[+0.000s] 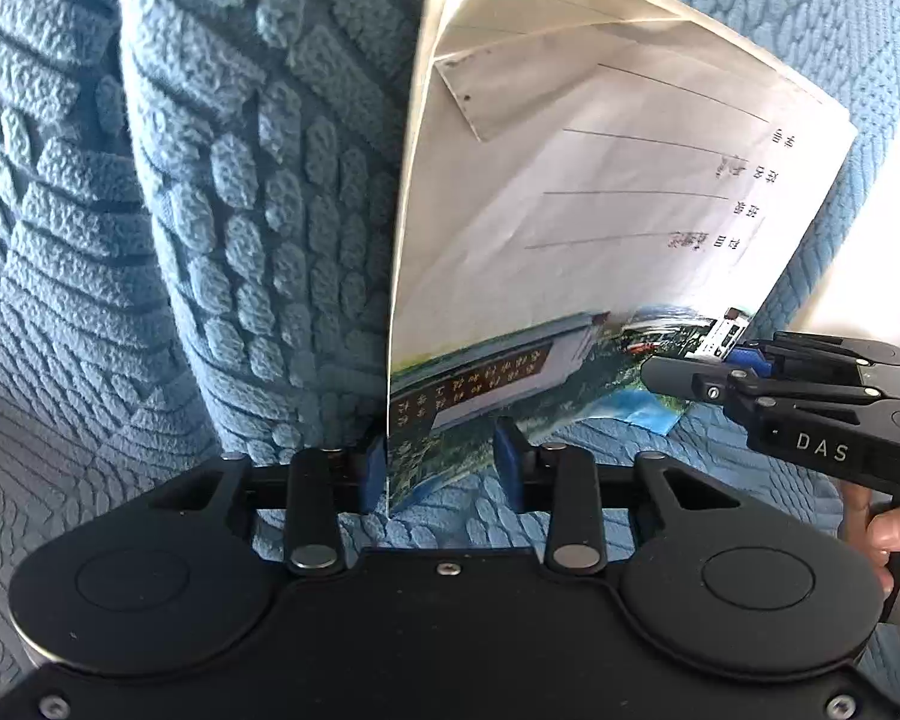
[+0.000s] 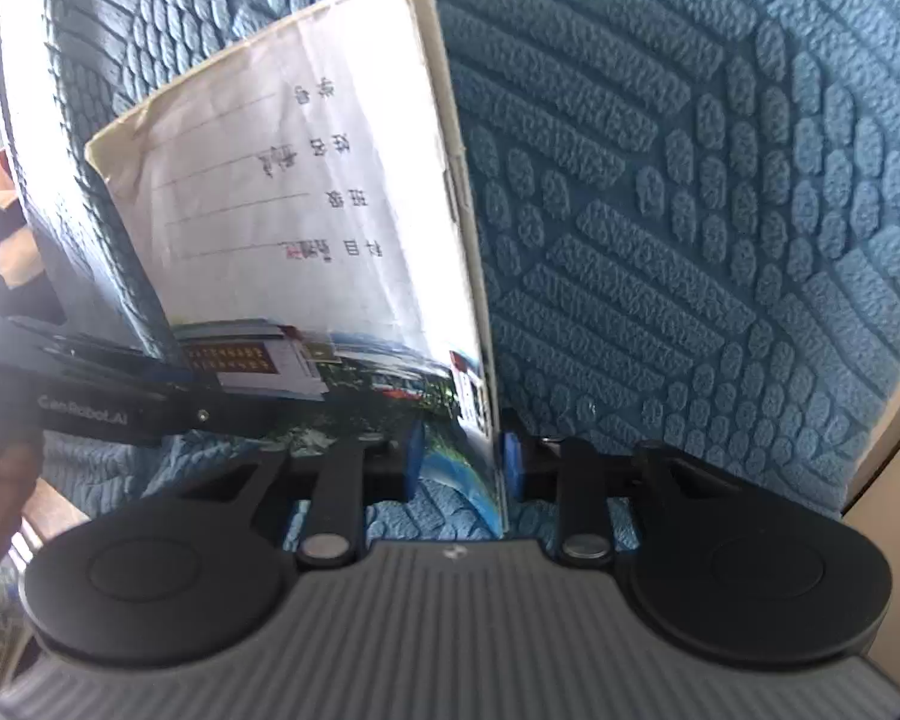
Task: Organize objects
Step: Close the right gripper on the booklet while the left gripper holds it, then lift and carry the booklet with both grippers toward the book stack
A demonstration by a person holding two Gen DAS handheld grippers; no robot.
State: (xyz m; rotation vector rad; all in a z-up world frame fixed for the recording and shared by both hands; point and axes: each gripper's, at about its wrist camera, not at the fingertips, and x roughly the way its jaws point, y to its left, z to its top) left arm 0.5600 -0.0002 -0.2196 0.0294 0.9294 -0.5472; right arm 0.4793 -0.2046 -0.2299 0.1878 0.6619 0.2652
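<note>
A thin notebook (image 1: 600,228) with a white cover, ruled lines, Chinese characters and a photo strip along its near edge is held over blue quilted fabric. My left gripper (image 1: 441,468) straddles its left near edge; the blue pads (image 1: 373,468) sit around the cover with a gap on the right side. My right gripper (image 1: 690,372) enters from the right and has the notebook's other near corner between its fingers. In the right wrist view the notebook (image 2: 306,204) stands between the right gripper's (image 2: 462,456) blue pads (image 2: 513,459). The left gripper (image 2: 168,384) reaches in from the left.
Blue textured sofa or cushion fabric (image 1: 240,180) fills the background in both views (image 2: 690,210). A pale wall or floor strip (image 2: 894,450) shows at the right edge. The person's hand (image 1: 882,528) holds the right gripper's handle.
</note>
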